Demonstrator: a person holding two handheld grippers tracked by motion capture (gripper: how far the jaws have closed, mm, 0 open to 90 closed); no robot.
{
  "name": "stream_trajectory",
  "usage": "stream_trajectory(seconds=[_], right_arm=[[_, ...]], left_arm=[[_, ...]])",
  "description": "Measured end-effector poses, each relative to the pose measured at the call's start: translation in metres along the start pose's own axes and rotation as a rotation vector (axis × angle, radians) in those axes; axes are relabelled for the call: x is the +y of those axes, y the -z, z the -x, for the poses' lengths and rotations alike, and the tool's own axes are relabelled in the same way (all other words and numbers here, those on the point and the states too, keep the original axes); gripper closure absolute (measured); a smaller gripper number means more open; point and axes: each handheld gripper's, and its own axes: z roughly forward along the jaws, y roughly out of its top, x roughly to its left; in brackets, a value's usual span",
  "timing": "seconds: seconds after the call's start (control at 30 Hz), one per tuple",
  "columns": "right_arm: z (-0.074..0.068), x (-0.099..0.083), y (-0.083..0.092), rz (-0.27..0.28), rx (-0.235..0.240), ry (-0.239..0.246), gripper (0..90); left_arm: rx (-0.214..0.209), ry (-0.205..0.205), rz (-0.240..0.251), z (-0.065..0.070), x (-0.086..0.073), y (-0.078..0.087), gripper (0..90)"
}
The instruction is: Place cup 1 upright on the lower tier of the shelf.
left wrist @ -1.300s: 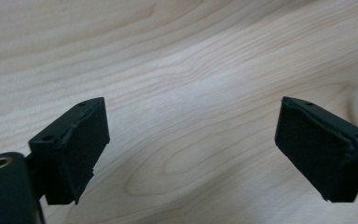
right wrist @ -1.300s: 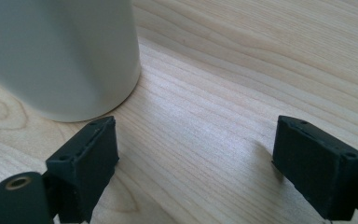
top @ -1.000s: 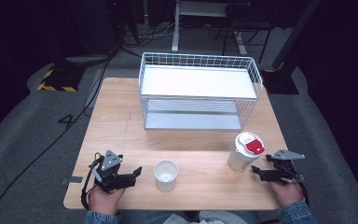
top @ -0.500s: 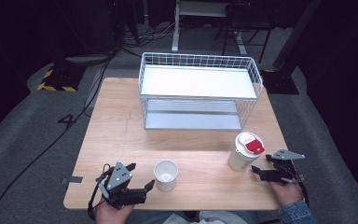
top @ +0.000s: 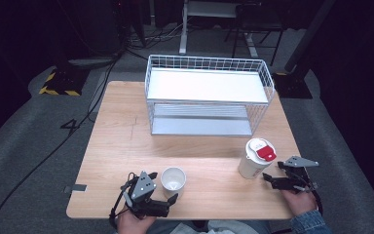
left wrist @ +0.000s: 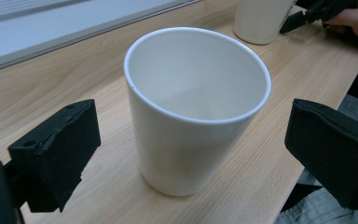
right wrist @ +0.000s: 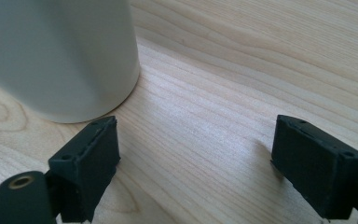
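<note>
Left gripper (top: 168,197) sits at the counter's (top: 126,146) near edge, jaws spread wide, just been opening; white cup (top: 173,179) stands upright between them, pads clear of its wall on both sides in the left gripper view. The cup is near the counter's front edge, left of centre. Right gripper (top: 269,176) is at the near right, jaws apart with bare wood between them, nothing held. Lidded paper cup (top: 255,158) stands just beside its tips, red tab on the lid. Wire basket rack (top: 209,97) stands well beyond the white cup at the far side.
</note>
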Motion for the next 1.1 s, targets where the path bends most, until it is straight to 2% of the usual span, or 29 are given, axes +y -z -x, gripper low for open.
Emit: stream_trajectory(seconds=[0.07,0.17,0.3,0.43,0.53,0.63,0.8,1.1], right_arm=[[0.000,0.000,0.000,0.000,0.000,0.000,15.2],[0.000,0.000,0.000,0.000,0.000,0.000,15.2],[0.000,0.000,0.000,0.000,0.000,0.000,15.2],[0.000,0.000,0.000,0.000,0.001,0.000,15.3],[0.000,0.000,0.000,0.000,0.001,0.000,15.4],[0.000,0.000,0.000,0.000,0.001,0.000,15.3],[0.000,0.000,0.000,0.001,0.002,0.000,15.6],[0.000,0.000,0.000,0.003,0.004,0.002,16.5]], left_arm=[[-0.010,-0.013,-0.006,0.000,-0.003,-0.007,3.0],[-0.032,-0.004,-0.003,-0.001,-0.007,-0.015,3.0],[-0.035,0.012,0.003,-0.003,-0.010,-0.023,3.1],[-0.028,0.010,-0.020,-0.004,-0.013,-0.030,3.4],[-0.019,-0.004,-0.032,-0.004,-0.014,-0.033,5.5],[-0.018,-0.004,-0.043,-0.004,-0.017,-0.039,13.0],[-0.002,-0.001,-0.043,-0.005,-0.021,-0.041,20.3],[0.011,-0.028,-0.033,-0.004,-0.022,-0.040,22.0]])
